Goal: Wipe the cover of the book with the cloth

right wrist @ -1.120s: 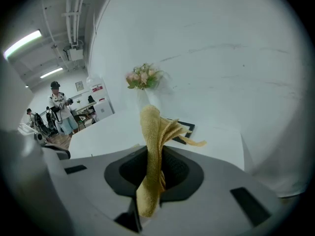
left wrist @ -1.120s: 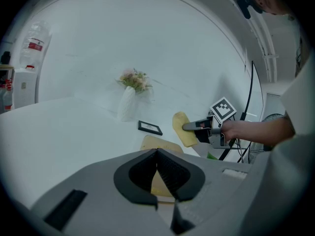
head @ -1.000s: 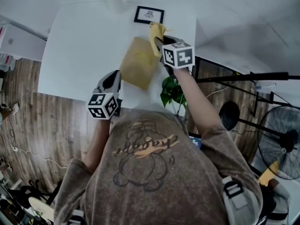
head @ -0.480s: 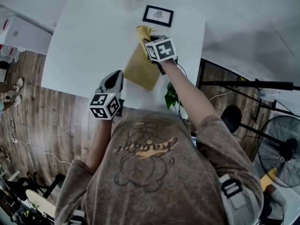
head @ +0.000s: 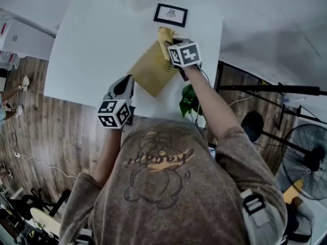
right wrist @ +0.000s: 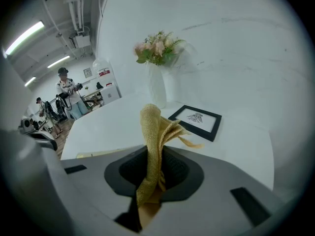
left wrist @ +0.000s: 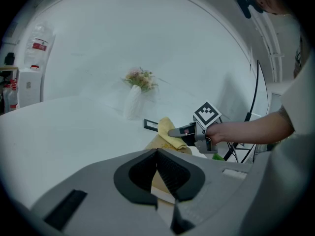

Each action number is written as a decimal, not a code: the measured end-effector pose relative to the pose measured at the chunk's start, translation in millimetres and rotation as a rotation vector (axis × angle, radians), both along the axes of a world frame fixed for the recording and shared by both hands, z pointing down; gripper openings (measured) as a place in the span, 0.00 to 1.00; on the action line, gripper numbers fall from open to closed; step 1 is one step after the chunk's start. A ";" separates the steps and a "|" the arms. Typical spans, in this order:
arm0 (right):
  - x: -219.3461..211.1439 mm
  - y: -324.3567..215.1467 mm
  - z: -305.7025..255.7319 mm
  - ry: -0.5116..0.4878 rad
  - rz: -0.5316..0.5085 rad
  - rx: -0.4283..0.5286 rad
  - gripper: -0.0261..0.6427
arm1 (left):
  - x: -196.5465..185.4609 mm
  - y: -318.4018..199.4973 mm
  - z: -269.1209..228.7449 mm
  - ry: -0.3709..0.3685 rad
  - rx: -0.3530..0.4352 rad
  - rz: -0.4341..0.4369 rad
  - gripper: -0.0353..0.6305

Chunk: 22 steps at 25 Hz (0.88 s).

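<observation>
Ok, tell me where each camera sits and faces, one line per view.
Head view: on the head, looking down at the book on the table; both arms show.
Left gripper view: on the left gripper, facing the right gripper; right forearm shows.
Right gripper view: facing the vase past its clamped cloth; no arm shows.
Shared: the cloth.

One book, one cloth, one picture frame, one flower vase, one potted plant.
</observation>
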State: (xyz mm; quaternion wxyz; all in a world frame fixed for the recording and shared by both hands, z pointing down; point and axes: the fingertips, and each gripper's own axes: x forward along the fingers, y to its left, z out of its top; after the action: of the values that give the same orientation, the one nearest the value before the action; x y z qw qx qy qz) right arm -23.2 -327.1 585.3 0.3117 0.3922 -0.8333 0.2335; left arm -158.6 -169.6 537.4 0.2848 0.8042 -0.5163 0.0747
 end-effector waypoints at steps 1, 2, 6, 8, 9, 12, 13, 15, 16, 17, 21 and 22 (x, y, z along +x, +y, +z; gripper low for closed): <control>6.7 1.2 -0.3 -0.001 0.010 -0.001 0.14 | 0.6 0.2 0.7 0.000 -0.001 0.002 0.06; 13.4 2.7 -0.4 -0.003 0.021 -0.003 0.14 | 1.3 0.6 1.5 0.000 -0.002 0.004 0.06; 36.0 9.5 0.7 -0.007 0.057 -0.010 0.14 | 3.5 2.0 5.0 0.001 -0.006 0.013 0.06; 45.7 12.6 1.5 -0.001 0.066 -0.013 0.14 | 4.4 2.1 5.7 0.003 -0.007 0.018 0.06; 50.2 14.6 1.5 0.004 0.069 -0.015 0.14 | 4.5 2.4 5.7 0.003 -0.007 0.020 0.06; 66.6 19.7 0.8 0.039 0.059 -0.011 0.14 | 4.6 5.2 4.7 0.005 -0.005 0.024 0.06; 75.2 18.6 0.2 0.064 0.055 -0.002 0.14 | 4.5 6.2 4.5 0.006 -0.005 0.024 0.06; 95.6 8.9 -6.1 0.112 0.068 0.026 0.14 | 3.3 7.6 4.4 0.007 -0.004 0.024 0.06; 104.7 1.3 -13.4 0.118 0.087 0.045 0.14 | 2.1 8.3 4.7 0.006 -0.004 0.023 0.06; 111.4 -6.6 -23.2 0.108 0.110 0.066 0.14 | 0.8 8.9 5.2 0.007 -0.005 0.022 0.06; 104.8 -24.3 -61.1 0.033 0.104 0.131 0.14 | -0.4 11.2 5.7 0.014 -0.009 0.015 0.06; 95.0 -23.6 -64.0 0.026 0.069 0.134 0.14 | -0.1 11.6 5.4 0.015 -0.008 0.015 0.06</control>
State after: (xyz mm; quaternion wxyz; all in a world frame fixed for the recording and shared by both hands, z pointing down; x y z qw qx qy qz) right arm 71.9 -350.8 521.3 0.2875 0.4438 -0.8289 0.1826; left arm -158.7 -158.0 542.8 0.2916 0.8073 -0.5078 0.0728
